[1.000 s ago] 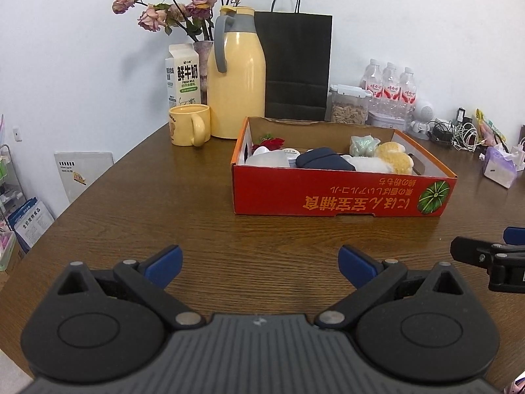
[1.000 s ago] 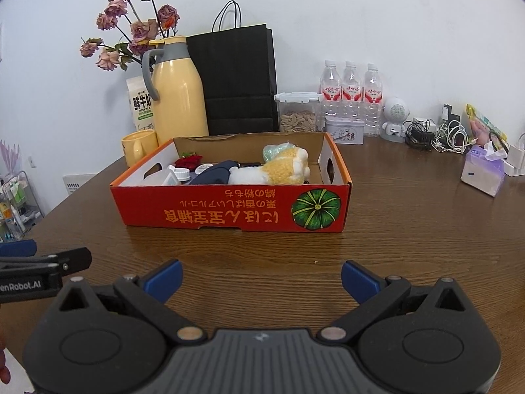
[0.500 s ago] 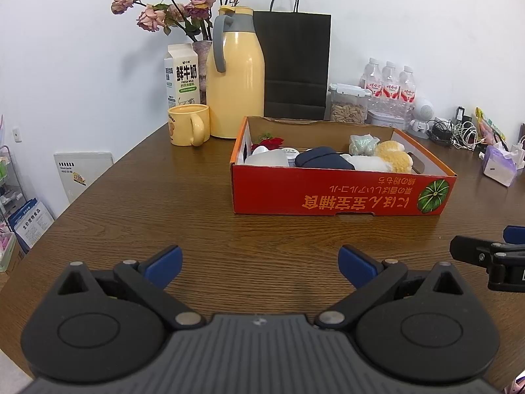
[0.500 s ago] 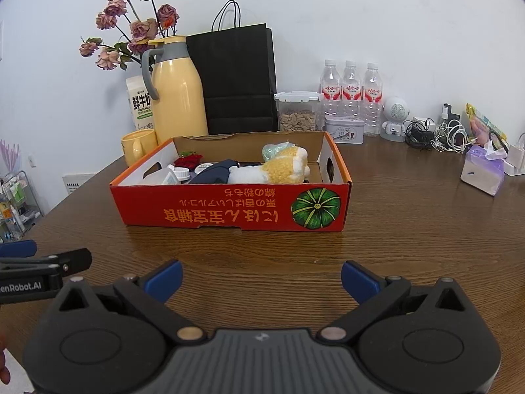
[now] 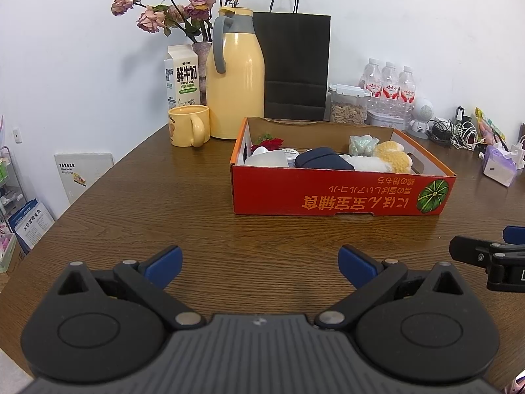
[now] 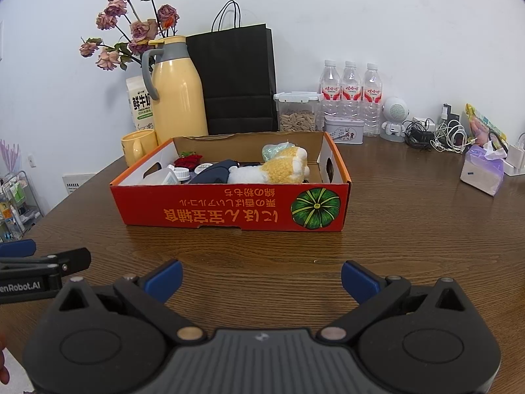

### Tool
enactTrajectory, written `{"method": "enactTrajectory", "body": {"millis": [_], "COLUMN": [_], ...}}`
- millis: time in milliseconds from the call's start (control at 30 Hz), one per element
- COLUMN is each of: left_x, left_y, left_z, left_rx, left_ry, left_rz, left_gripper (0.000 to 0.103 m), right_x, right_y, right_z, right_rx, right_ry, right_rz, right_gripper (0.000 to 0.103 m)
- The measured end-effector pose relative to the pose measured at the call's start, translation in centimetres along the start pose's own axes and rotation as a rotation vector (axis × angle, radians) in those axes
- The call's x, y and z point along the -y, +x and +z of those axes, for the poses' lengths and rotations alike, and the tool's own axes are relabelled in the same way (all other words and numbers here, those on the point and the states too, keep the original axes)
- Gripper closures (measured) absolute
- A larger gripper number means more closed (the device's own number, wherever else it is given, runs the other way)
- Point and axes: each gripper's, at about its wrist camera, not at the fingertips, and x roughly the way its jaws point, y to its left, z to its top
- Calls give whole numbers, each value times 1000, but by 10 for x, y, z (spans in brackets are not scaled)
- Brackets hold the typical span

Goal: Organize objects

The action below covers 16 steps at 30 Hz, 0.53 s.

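A red cardboard box (image 5: 341, 197) (image 6: 229, 211) with a pumpkin picture stands on the brown wooden table. Inside lie a yellow and white plush toy (image 5: 390, 161) (image 6: 275, 169), a dark blue case (image 5: 323, 161) (image 6: 213, 172), a white bottle (image 5: 267, 157) (image 6: 170, 177), a red item (image 5: 272, 143) (image 6: 187, 161) and a pale green item (image 5: 362, 144). My left gripper (image 5: 259, 264) is open over bare table, well short of the box. My right gripper (image 6: 261, 277) is open too, empty, in front of the box. Each gripper's tip shows at the other view's edge.
Behind the box stand a yellow thermos jug (image 5: 236, 92), a yellow mug (image 5: 188, 126), a milk carton (image 5: 182, 80), a vase of dried roses (image 5: 183, 10) and a black paper bag (image 5: 295, 65). Water bottles (image 6: 351, 88), a seed container (image 6: 297, 115), cables (image 6: 439, 134) and tissues (image 6: 482, 174) line the back right.
Both grippers have crept slightly toward the box, which looks a little nearer. Both stay open and empty.
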Motion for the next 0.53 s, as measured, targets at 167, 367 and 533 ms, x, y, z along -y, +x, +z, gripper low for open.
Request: {"method": "enactTrajectory", "body": {"millis": [167, 367, 533], "left_x": [0, 0, -2], "left_y": [-1, -2, 1], "left_z": [0, 0, 0], "left_rx": [-1, 2, -13], "left_ry": [1, 10, 2], "left_rz": [4, 4, 15], "left_gripper": [0, 0, 0], "right_x": [0, 1, 0], "right_y": [0, -1, -1], "right_z": [0, 0, 0], "right_rx": [0, 0, -1], "right_ry": [0, 0, 1], "right_rz": [0, 0, 0], "right_gripper": [0, 0, 0]}}
